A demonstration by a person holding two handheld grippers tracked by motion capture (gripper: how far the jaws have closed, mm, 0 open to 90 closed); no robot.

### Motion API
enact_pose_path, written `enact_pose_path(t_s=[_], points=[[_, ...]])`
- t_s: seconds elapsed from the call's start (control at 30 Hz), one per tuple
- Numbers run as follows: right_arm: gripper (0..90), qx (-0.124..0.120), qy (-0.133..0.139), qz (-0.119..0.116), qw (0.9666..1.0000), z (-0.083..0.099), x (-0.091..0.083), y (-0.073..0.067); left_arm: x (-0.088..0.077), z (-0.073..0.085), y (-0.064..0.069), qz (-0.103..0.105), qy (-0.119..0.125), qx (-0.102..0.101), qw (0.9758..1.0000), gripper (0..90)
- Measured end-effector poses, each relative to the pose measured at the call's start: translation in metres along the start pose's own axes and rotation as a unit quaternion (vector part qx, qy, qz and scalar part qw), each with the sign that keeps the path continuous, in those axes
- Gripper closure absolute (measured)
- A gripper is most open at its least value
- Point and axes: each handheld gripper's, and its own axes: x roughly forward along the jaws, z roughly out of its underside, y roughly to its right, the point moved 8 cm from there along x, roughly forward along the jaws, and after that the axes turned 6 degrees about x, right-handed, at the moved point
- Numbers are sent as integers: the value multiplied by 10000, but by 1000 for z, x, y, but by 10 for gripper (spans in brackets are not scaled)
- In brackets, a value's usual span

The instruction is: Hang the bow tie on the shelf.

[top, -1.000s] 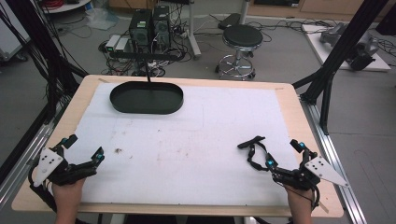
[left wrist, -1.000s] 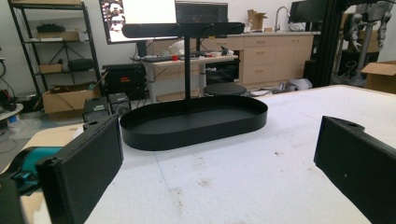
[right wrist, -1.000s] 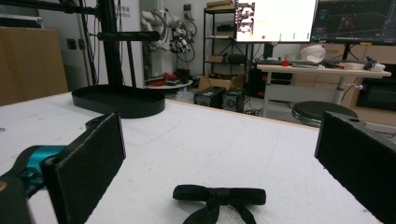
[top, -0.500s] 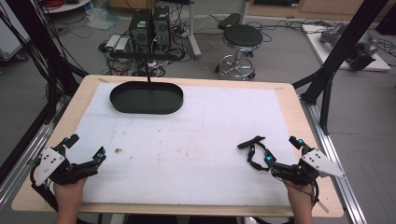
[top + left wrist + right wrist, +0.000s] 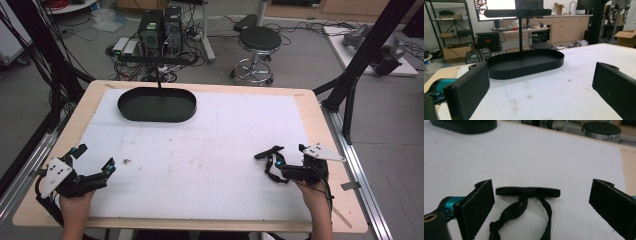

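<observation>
The right tool [image 5: 272, 161] has edged nearer the black bow tie [image 5: 527, 192], jaws spread either side; closing comes next. Left tool [image 5: 95, 165] idles spread, well short of the oval tray [image 5: 157, 106].

I see a black bow tie [image 5: 527, 191] lying flat on the white desk [image 5: 544, 157], between my right claw's [image 5: 541, 202] spread jaws and just ahead of them. Its bow is a flat horizontal bar with a central knot; two straps trail back toward the claw, the left one knotted at its end.
</observation>
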Motion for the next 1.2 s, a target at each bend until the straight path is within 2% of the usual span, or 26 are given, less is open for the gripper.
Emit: enact_pose_path(t_s=[0.1,0.2,0.33,0.47,0.53,0.7,0.87,1.2], points=[[177,127,-291,95,9994,6,6,4,0,0,0,2,1,-12,10000,17],[187,195,-499,225,9983,11,12,11,0,0,1,11,-11,-3,10000,17],[258,183,-795,379,9959,18,17,16,1,1,2,25,-37,7,10000,17],[378,187,-917,515,9943,23,22,18,2,1,3,29,-41,9,10000,17],[431,126,-1016,540,9933,25,25,17,2,1,3,26,-40,5,10000,17],[551,180,-1150,603,9914,29,28,17,2,1,3,34,-52,17,10000,17],[624,309,-1221,740,9893,32,30,21,1,1,3,18,-38,-3,10000,17],[802,296,-1432,713,9867,37,33,20,2,1,3,36,-48,4,10000,17]])
